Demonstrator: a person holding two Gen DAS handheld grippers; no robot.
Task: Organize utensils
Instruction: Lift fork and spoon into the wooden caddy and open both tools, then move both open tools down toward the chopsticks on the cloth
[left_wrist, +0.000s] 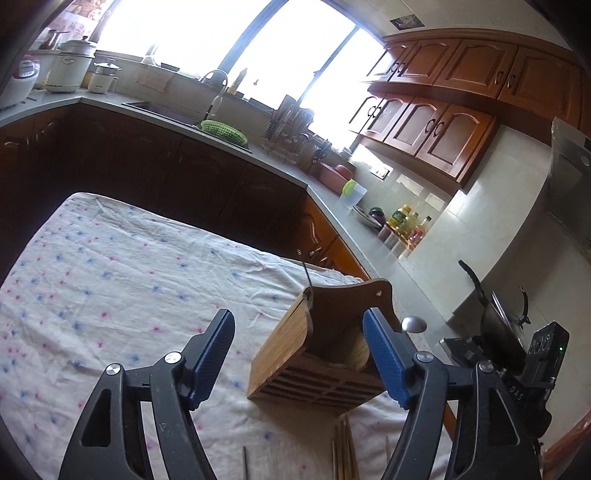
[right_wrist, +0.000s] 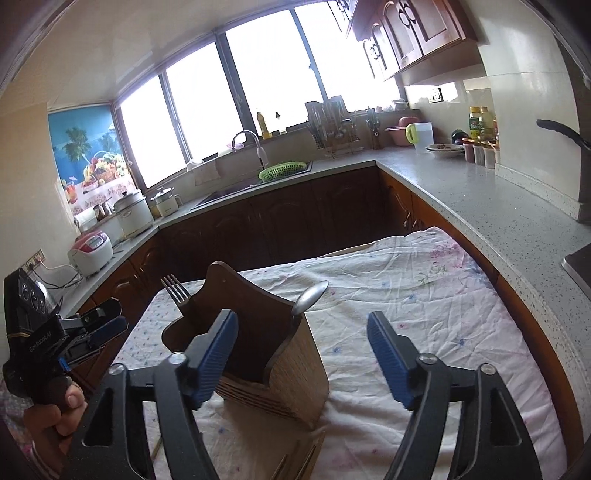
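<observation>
While the flowered cloth lies rumpled over the table, the left gripper hangs above its near right part with its blue jaws standing wide and nothing pinched between them. Seen from the right wrist, a hand grips that tool out past the table's left edge. Moving right, the wooden holder stands upright on the cloth toward the near right corner, and its near corner shows in the gap between the left jaws, untouched. A fork pokes tines-up from its left compartment, and a spoon leans bowl-up out of its right side. Wooden chopsticks lie flat on the cloth at the near edge, just before the holder. Rightmost, the right gripper is spread wide and empty too, its left pad in front of the holder, its right pad over bare cloth.
</observation>
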